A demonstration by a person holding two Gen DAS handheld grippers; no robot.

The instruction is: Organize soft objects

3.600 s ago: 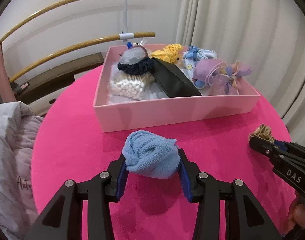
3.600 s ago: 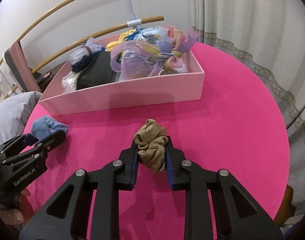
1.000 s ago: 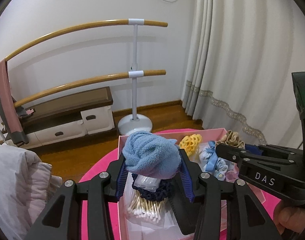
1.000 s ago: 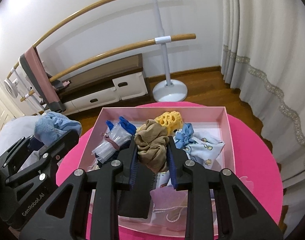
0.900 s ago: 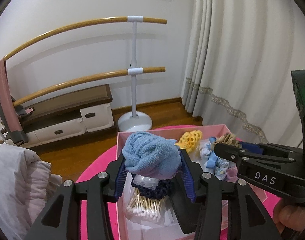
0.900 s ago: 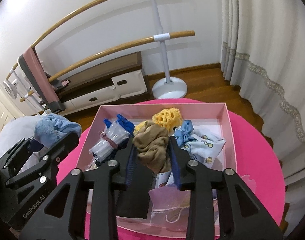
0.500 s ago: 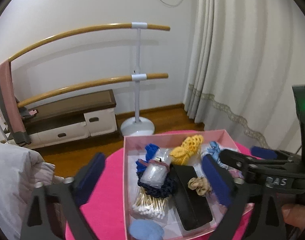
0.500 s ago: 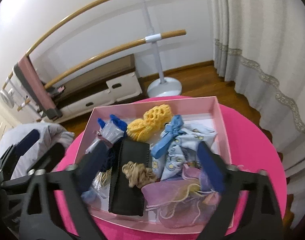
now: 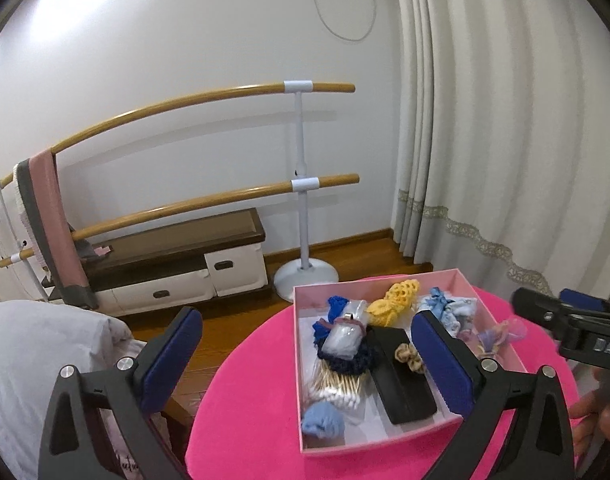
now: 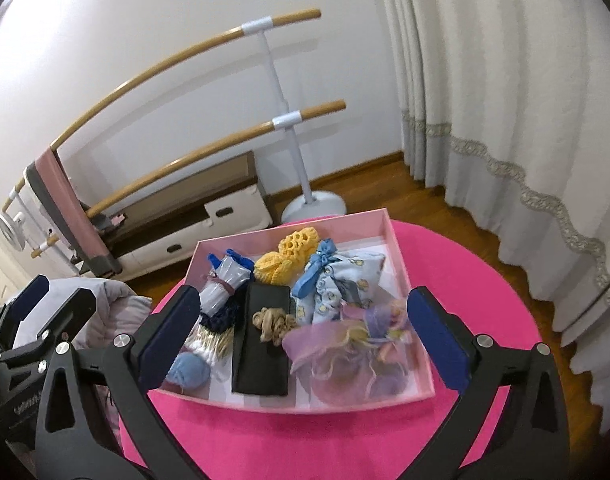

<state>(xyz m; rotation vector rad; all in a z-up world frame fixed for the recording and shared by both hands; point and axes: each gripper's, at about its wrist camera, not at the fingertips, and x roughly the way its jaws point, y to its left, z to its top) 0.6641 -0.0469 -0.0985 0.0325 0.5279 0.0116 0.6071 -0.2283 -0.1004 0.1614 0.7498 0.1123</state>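
Observation:
The pink box (image 9: 379, 442) (image 10: 397, 240) sits on the round pink table (image 9: 245, 392) (image 10: 465, 280). The blue towel ball (image 9: 323, 426) (image 10: 187, 368) lies in the box's near left corner. The tan scrunchie (image 9: 409, 356) (image 10: 273, 322) lies on a black case (image 9: 401, 390) (image 10: 261, 356) in the box. My left gripper (image 9: 309, 356) is wide open and empty, high above the box. My right gripper (image 10: 305, 334) is wide open and empty above the box too.
The box also holds cotton swabs (image 9: 339, 384), a yellow crochet piece (image 10: 293, 254), a blue-patterned cloth bundle (image 10: 337, 284) and a purple organza bag (image 10: 345, 354). A ballet barre (image 9: 301, 184), a low cabinet (image 9: 177, 272), curtains (image 9: 505, 140) and grey bedding (image 9: 29, 360) surround the table.
Both grippers opened and let go: the blue towel ball and the tan scrunchie dropped into the box. Both grippers have since risen higher above it.

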